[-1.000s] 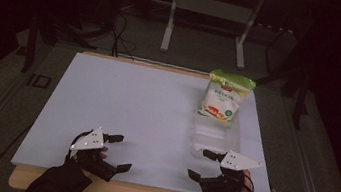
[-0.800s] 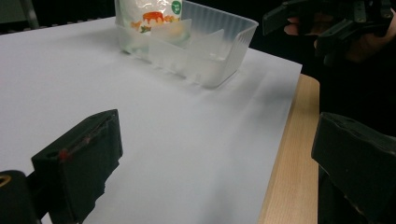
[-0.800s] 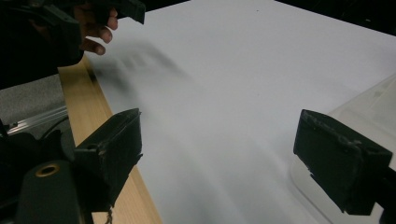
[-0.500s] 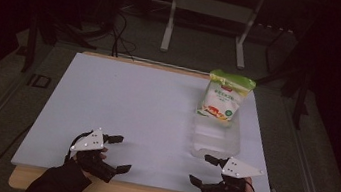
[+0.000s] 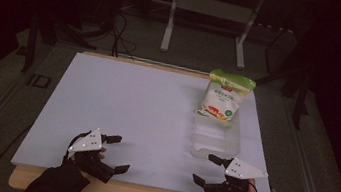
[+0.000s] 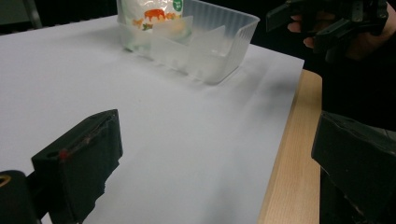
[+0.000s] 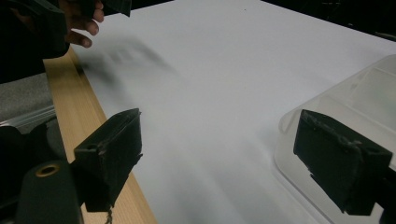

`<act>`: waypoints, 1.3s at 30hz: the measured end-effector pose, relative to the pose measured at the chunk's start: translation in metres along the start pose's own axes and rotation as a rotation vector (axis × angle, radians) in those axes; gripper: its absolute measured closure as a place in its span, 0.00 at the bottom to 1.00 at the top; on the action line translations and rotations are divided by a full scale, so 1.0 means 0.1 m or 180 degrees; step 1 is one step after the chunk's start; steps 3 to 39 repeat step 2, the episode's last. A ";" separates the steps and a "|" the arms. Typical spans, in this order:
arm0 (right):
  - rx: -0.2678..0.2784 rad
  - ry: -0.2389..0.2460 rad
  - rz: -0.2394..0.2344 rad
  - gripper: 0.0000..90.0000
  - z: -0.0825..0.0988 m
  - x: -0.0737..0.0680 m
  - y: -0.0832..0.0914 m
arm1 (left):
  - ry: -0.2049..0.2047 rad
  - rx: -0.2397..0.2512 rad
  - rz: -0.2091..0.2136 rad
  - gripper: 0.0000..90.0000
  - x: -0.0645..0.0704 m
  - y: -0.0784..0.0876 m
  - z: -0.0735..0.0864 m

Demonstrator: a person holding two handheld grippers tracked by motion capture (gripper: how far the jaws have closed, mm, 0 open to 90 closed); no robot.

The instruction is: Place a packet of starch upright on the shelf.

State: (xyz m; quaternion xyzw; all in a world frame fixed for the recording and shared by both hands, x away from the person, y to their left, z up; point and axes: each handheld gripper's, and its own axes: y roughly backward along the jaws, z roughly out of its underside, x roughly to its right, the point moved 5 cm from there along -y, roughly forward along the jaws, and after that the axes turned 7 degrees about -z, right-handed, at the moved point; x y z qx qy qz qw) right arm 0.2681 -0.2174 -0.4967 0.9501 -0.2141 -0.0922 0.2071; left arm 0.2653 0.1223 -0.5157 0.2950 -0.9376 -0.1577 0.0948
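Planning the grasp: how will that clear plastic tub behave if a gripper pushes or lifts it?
The clear tub looks thin-walled and holds little, so probably light; a push would likely slide it across the smooth white sheet. Its walls may flex when pinched. The pouch at its far end could topple.

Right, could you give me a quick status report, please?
Left claw and right claw open, empty. Bag in tub. Nothing in the way.
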 end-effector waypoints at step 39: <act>0.0001 -0.0002 -0.0003 0.17 0.00 0.00 0.00 | -0.0001 -0.0005 0.0008 0.03 0.01 -0.01 0.00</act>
